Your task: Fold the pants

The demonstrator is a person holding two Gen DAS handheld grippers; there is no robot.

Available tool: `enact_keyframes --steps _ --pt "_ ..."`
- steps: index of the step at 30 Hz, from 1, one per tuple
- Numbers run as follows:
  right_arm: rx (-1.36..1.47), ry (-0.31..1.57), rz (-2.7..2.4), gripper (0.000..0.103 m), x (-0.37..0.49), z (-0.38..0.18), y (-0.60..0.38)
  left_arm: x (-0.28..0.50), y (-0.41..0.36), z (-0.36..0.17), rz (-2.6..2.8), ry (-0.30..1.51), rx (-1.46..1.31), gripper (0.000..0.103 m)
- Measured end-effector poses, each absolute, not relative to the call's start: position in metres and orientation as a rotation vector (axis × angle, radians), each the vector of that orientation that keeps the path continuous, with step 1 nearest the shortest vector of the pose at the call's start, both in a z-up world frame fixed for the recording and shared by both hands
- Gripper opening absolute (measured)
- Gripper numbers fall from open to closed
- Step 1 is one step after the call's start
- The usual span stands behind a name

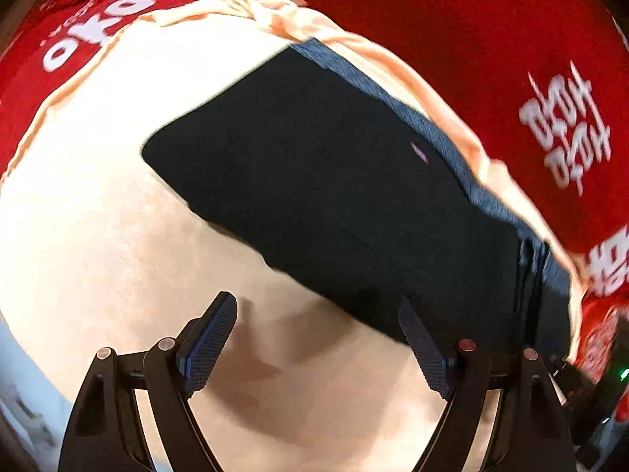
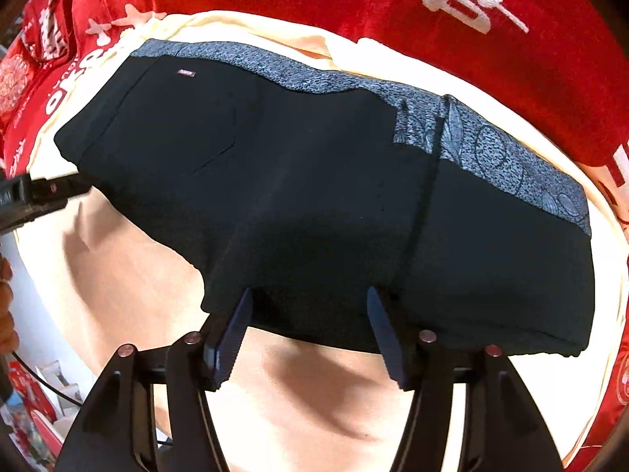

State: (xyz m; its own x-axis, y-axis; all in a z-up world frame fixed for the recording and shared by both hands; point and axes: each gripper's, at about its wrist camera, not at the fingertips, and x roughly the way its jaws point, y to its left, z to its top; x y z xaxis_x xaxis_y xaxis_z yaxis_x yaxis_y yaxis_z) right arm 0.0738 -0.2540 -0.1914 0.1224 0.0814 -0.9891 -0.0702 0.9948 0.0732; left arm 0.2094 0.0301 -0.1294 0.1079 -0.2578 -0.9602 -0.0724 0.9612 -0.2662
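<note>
The pants [image 2: 314,181] are black with a grey patterned band along the far edge. They lie folded into a compact block on a cream cloth [image 2: 157,275]. They also show in the left wrist view [image 1: 334,196]. My left gripper [image 1: 318,314] is open and empty, just in front of the pants' near edge. My right gripper [image 2: 308,303] is open at the pants' near edge, fingertips over the black fabric, holding nothing. The left gripper's body [image 2: 35,192] shows at the left side of the right wrist view, beside the pants' left end.
The cream cloth [image 1: 98,216] lies on a red fabric with white lettering [image 1: 511,59] that surrounds it on the far and right sides [image 2: 432,19]. A person's hand [image 2: 6,306] shows at the left edge. Clutter [image 2: 31,401] lies below left.
</note>
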Motion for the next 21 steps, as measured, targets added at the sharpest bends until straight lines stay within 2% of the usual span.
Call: enact_keyframes --steps 11,21 --pt "0.013 1.455 0.123 0.069 0.080 -0.195 -0.253 0.226 0.068 -0.148 -0.225 1.420 -0.614 0.085" --pt "0.020 1.449 0.126 0.070 0.078 -0.196 -0.253 0.243 0.086 -0.160 -0.253 1.356 -0.768 0.085"
